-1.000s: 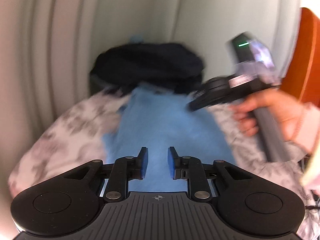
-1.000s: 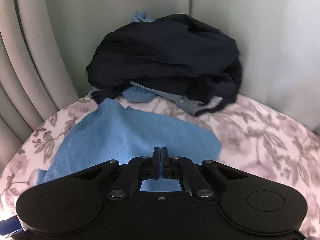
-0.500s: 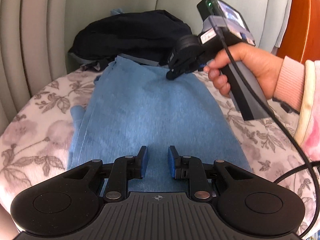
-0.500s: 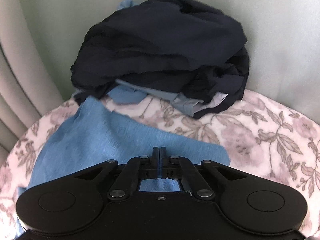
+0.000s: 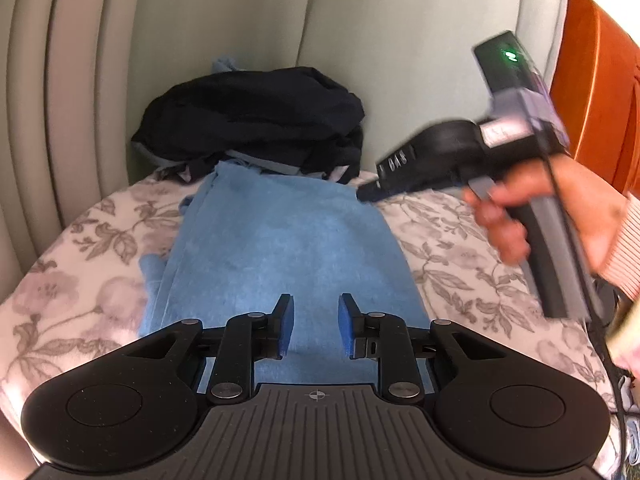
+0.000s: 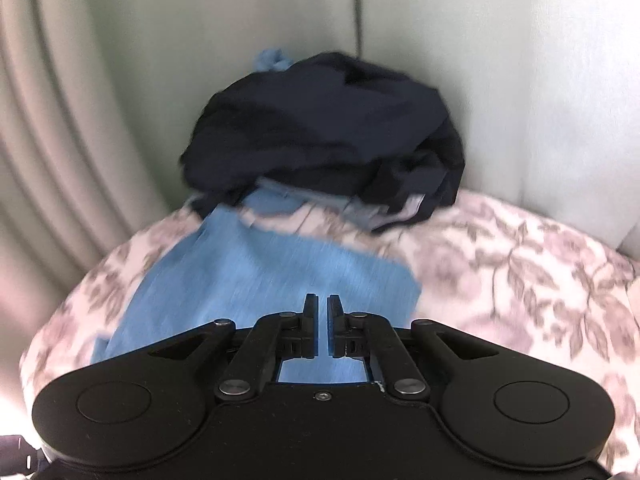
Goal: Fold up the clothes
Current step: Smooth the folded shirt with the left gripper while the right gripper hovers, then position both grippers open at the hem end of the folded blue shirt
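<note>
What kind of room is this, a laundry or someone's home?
Probably a home, likely a bedroom: a floral cover with a padded backrest behind it, and a clothes pile waiting beside a blue garment.

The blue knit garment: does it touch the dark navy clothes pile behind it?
Touching. The left wrist view shows the blue knit garment with its far edge tucked under the dark navy clothes pile.

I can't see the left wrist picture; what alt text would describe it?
A blue cloth lies flat on a floral surface, with the open left hand-held gripper over its near edge. A hand holds the right hand-held gripper by the far corner; dark clothes are piled behind.
</note>
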The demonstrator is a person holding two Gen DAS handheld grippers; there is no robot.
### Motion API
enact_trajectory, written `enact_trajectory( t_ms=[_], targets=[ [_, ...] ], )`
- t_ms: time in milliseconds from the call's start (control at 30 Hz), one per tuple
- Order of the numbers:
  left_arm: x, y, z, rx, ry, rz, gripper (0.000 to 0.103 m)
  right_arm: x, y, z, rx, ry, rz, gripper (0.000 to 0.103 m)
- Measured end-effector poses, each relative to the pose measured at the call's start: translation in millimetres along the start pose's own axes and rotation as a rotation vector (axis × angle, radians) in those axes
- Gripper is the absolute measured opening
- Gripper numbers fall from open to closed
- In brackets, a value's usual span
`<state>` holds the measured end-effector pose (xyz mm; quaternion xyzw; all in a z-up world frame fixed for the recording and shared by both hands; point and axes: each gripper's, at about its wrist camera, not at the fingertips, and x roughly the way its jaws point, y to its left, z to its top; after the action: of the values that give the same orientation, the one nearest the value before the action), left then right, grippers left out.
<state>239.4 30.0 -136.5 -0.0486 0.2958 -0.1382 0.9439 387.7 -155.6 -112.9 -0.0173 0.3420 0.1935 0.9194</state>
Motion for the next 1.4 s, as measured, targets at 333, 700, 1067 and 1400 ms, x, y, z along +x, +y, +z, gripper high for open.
enact_trajectory(
  t_ms=[333,700,1067,1400],
  targets=[
    [-6.7,17.9,-14.8,-0.041,0.031,0.053,0.021,-40.0,28.4,-60.2,-0.006,0.024,0.104,0.006],
    [-1.7,29.3,-28.0,-0.045,0.078,0.101,0.023,-38.5,35.3,-98.6,0.024,0.071,0.089,0.006],
    [-34.8,26.7,-14.4,-0.042,0.019,0.067,0.031,-79.3,45.3,-96.3,0.046,0.021,0.129,0.013],
    [-39.6,23.2,-17.1,-0.047,0.019,0.073,0.064,-103.9,76.1,-108.4,0.002,0.014,0.148,0.021]
  ],
)
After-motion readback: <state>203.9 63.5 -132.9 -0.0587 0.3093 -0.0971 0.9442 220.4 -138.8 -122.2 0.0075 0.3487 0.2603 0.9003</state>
